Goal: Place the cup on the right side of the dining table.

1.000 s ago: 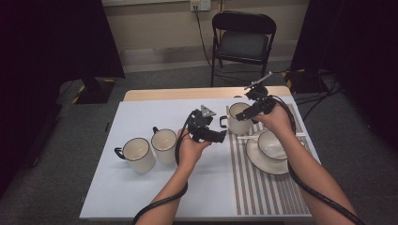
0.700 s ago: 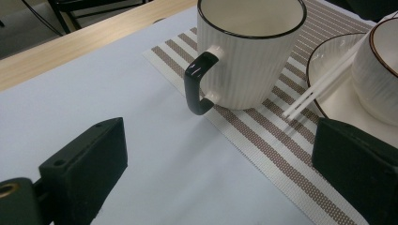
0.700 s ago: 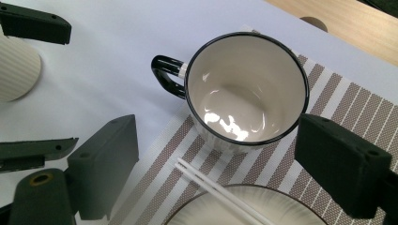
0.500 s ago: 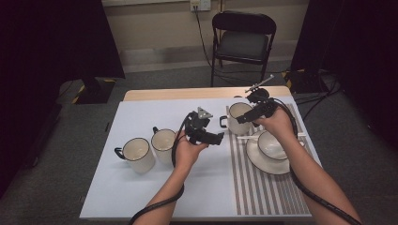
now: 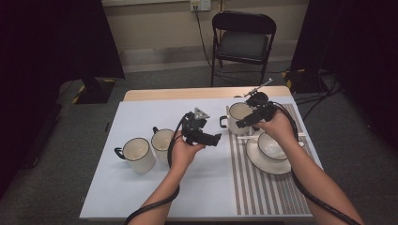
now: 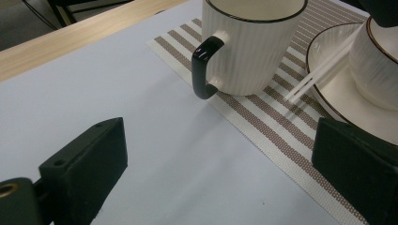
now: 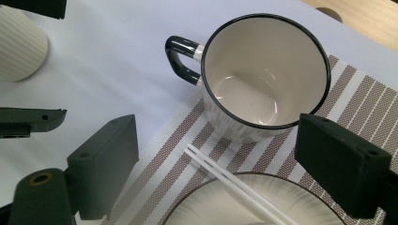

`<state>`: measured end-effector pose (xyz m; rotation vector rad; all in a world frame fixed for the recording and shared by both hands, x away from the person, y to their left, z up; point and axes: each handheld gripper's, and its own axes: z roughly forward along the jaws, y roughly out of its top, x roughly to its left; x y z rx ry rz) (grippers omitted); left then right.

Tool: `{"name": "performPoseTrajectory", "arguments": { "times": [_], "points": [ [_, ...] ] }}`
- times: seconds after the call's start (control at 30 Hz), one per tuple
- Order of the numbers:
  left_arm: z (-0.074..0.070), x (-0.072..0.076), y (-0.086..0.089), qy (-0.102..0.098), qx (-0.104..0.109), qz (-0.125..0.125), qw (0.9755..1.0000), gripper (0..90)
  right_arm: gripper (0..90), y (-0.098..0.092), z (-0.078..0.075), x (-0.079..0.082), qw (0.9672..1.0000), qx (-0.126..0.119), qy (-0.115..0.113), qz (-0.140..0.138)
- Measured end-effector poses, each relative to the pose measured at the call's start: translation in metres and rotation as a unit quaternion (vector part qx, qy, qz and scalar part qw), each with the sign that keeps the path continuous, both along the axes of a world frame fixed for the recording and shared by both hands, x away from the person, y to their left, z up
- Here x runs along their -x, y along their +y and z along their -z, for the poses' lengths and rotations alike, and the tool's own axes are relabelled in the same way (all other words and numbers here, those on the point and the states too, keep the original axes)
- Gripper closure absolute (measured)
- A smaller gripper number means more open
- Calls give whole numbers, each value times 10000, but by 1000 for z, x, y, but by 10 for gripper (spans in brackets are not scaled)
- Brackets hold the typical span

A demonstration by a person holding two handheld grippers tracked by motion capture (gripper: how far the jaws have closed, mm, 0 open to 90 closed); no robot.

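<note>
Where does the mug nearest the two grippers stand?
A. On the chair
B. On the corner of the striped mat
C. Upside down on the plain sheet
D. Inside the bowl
B: the mug stands upright and empty on the corner of the striped mat, its black handle out over the plain sheet, with both grippers open near it.

The mug (image 7: 263, 79) is seen glazed, ribbed ceramic (handle glossy black); the placemat (image 6: 281, 126) is woven cloth. The jaws are matt plastic.
</note>
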<state>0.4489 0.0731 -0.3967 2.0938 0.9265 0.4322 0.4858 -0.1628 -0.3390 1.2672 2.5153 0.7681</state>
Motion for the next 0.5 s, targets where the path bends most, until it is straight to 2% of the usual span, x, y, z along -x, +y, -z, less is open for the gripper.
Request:
{"name": "performPoseTrajectory", "arguments": {
  "times": [0.17,0.3,0.5],
  "points": [
    [1,1,2,57,39,72,10000,34,130,0,1,3,10000,2,18,-54],
    [0,1,6,62,1,83,9999,33,130,0,2,5,10000,1,-15,-37],
    [-1,3,11,65,-38,110,9999,32,130,-1,4,8,9999,-24,57,-79]
  ]
}}
